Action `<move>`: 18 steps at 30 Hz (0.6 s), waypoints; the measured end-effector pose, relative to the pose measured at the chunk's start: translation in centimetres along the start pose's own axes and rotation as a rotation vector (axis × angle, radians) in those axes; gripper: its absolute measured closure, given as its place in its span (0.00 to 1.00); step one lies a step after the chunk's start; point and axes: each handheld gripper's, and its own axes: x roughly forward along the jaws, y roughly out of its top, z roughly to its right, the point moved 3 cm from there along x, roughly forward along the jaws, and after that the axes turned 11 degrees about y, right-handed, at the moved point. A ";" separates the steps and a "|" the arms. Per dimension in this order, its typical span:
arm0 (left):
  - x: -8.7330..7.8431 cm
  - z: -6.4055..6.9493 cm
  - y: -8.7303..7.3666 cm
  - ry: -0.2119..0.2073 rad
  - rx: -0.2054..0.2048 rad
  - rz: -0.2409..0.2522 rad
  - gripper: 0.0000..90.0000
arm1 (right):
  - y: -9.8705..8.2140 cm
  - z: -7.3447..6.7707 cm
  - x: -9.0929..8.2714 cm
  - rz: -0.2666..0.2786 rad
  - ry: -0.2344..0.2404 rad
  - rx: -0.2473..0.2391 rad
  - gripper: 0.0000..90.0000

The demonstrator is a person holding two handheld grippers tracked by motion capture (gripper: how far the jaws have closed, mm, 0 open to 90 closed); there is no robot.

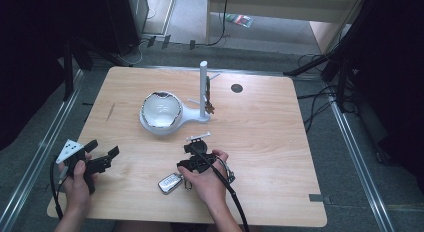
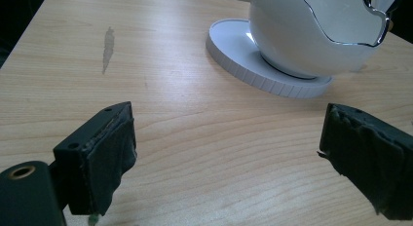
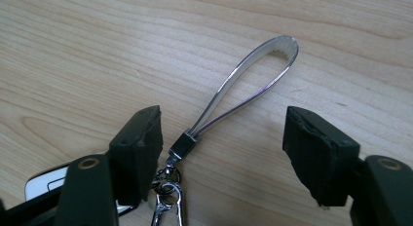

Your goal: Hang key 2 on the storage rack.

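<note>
The right gripper stands open low over the table, its jaws either side of the strap of the key fob, likely lined up to pinch that loop, which lies flat and untouched. The fob rests by the near edge. The left gripper waits, released, facing the white holder.

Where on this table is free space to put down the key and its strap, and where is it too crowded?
The right half of the table, between the white stand and the right edge, is bare except for a small dark disc. The left strip beside the white bowl is also free. It is crowded at the front middle, around the key and the right tool.
</note>
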 end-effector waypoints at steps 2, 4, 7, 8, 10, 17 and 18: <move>0.0 0.0 0.0 0.000 -0.001 0.000 0.08 | -0.1 -0.2 0.1 -0.006 0.007 0.002 0.38; 0.0 0.0 0.0 -0.001 -0.004 0.003 0.08 | -0.2 -0.3 0.2 -0.015 0.011 0.001 0.39; 0.0 0.0 0.0 -0.001 -0.004 0.003 0.08 | -0.2 -0.4 0.3 -0.036 0.002 -0.005 0.43; 0.0 0.0 0.0 -0.001 -0.005 0.003 0.08 | -0.2 -0.4 0.3 -0.040 -0.003 -0.009 0.44; 0.0 0.0 0.0 -0.001 -0.004 0.002 0.08 | 0.0 -0.3 0.3 -0.050 -0.007 -0.006 0.47; 0.0 0.0 0.0 -0.001 -0.004 0.000 0.08 | 0.5 -0.3 0.5 -0.128 0.001 0.058 0.54; 0.0 -0.1 0.0 -0.001 -0.004 0.000 0.08 | 0.5 -0.4 0.5 -0.135 0.001 0.061 0.56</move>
